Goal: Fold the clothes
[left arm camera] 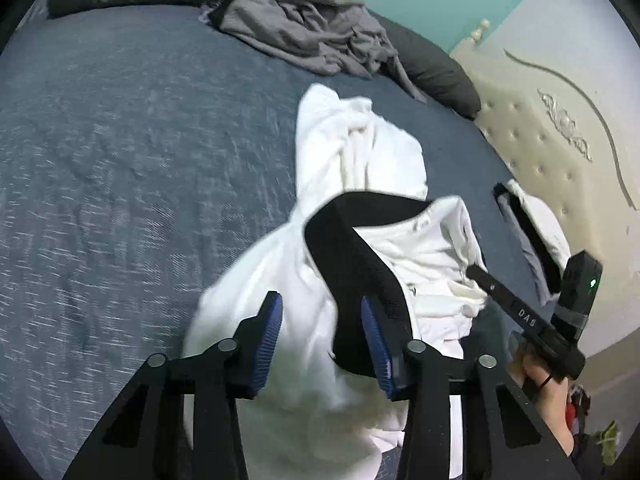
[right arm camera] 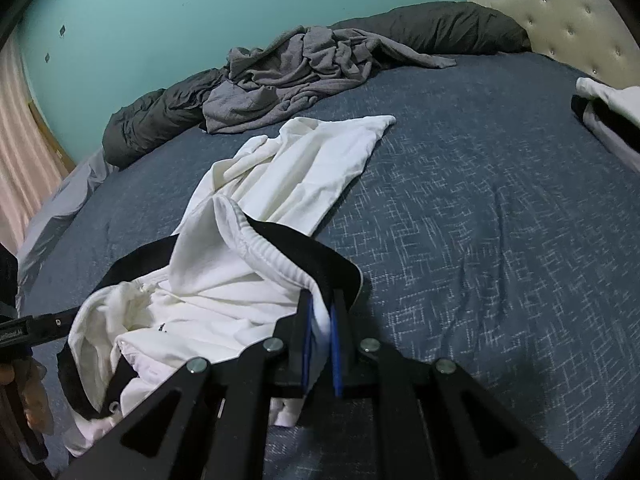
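Observation:
White trousers with a black waistband [left arm camera: 348, 168] lie crumpled on the blue bed; they also show in the right wrist view [right arm camera: 280, 184], legs stretching away. My left gripper [left arm camera: 322, 320] is open just above the cloth, with the black waistband [left arm camera: 352, 256] lying against its right finger. My right gripper [right arm camera: 321, 320] is shut on the trousers' waistband edge [right arm camera: 276, 260], white cloth pinched between the blue pads. The right gripper also shows in the left wrist view [left arm camera: 476, 272], at the right side of the waistband.
A crumpled grey garment [left arm camera: 312, 28] [right arm camera: 304, 68] and dark pillows [right arm camera: 432, 28] lie at the far side of the bed [left arm camera: 120, 140]. A stack of folded clothes [left arm camera: 532, 232] [right arm camera: 608, 116] sits near the cream headboard [left arm camera: 560, 140]. A teal wall [right arm camera: 200, 8] stands behind.

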Demonstrator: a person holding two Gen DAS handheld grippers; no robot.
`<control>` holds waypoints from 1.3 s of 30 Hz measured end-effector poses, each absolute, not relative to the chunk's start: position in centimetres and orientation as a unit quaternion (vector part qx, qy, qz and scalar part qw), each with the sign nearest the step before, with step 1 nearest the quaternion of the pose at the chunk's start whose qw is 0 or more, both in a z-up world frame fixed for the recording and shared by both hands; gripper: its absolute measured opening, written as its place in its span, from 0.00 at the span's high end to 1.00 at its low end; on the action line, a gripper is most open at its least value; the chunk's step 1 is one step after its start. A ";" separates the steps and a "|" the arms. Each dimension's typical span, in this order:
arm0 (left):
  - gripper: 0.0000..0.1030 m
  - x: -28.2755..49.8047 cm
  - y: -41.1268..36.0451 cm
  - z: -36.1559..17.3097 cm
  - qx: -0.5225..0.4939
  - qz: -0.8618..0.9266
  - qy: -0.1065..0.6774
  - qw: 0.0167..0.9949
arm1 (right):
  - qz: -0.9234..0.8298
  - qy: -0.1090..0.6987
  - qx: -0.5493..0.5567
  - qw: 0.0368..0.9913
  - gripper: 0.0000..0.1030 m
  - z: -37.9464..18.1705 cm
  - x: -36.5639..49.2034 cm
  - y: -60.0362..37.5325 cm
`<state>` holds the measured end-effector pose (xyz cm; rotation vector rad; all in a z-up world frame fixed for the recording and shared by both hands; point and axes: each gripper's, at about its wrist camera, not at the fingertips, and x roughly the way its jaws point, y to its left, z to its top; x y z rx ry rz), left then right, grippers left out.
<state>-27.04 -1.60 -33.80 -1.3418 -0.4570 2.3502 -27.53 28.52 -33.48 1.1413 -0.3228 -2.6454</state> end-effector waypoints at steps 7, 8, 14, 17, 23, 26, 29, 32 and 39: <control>0.55 -26.4 -1.1 -32.6 -0.472 0.843 -0.160 0.201 | -0.905 -0.120 0.388 0.128 0.93 -33.5 -27.6 28.6; 0.54 -26.2 -1.3 -32.3 -0.468 0.845 -0.163 0.201 | -0.904 -0.123 0.388 0.128 0.93 -33.5 -27.6 28.7; 0.52 -26.6 -0.5 -33.4 -0.481 0.835 -0.169 0.206 | -0.906 -0.123 0.384 0.130 0.93 -33.3 -27.6 28.4; 0.52 -26.8 -0.3 -34.2 -0.489 0.830 -0.172 0.207 | -0.906 -0.125 0.382 0.131 0.93 -33.2 -27.6 28.5; 0.85 -26.7 0.3 -34.7 -0.490 0.831 -0.160 0.210 | -0.906 -0.132 0.378 0.139 0.93 -33.1 -27.5 28.5; 0.88 -26.5 0.2 -34.1 -0.486 0.835 -0.157 0.206 | -0.905 -0.133 0.378 0.140 0.93 -33.0 -27.5 28.5; 0.88 -26.7 -0.1 -33.6 -0.483 0.837 -0.159 0.202 | -0.906 -0.139 0.375 0.140 0.93 -32.9 -27.5 28.8; 0.86 -27.0 -0.5 -33.1 -0.480 0.839 -0.162 0.199 | -0.904 -0.148 0.376 0.140 0.93 -33.0 -27.6 28.9; 0.62 -27.8 -0.4 -34.3 -0.496 0.824 -0.188 0.200 | -0.901 -0.154 0.377 0.149 0.90 -33.1 -27.7 28.7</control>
